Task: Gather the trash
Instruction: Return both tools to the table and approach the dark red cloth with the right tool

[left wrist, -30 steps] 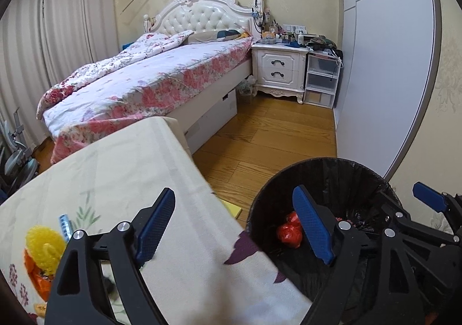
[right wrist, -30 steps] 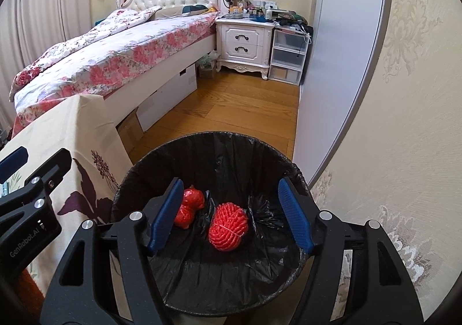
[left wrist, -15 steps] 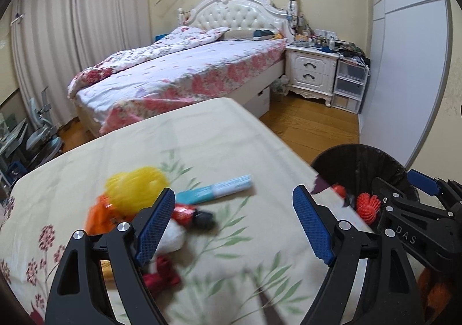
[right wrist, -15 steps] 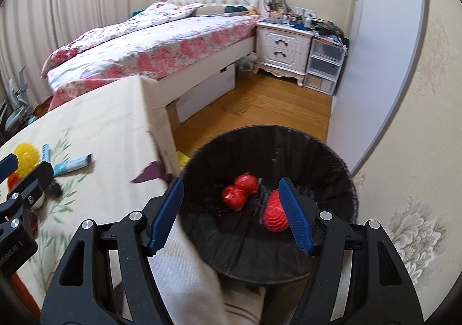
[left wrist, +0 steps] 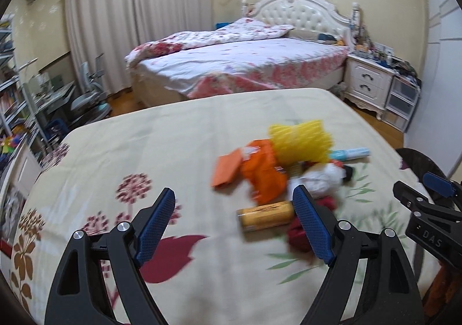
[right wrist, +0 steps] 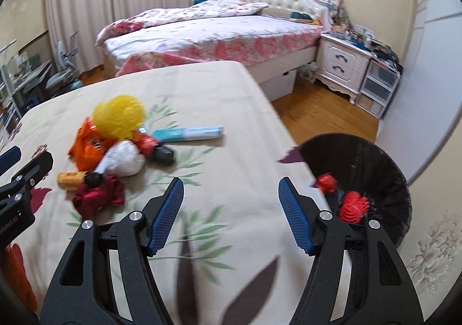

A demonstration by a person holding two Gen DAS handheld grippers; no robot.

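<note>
Lying just beyond both spread, empty tongs (left wrist: pixel 234 215) (right wrist: pixel 231 209), trash pile (right wrist: pixel 115 149) covers the table (right wrist: pixel 202 88).

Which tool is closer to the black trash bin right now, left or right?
Right. The right tool hangs over the table edge right beside the trash bin; the left tool is farther along the table, by the pile of trash.

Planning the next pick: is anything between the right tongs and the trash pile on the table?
Nothing visible does. The right tongs hang open and empty over bare floral tablecloth, and only cloth lies between them and the crumpled red wrapper at the near edge of the pile.
</note>
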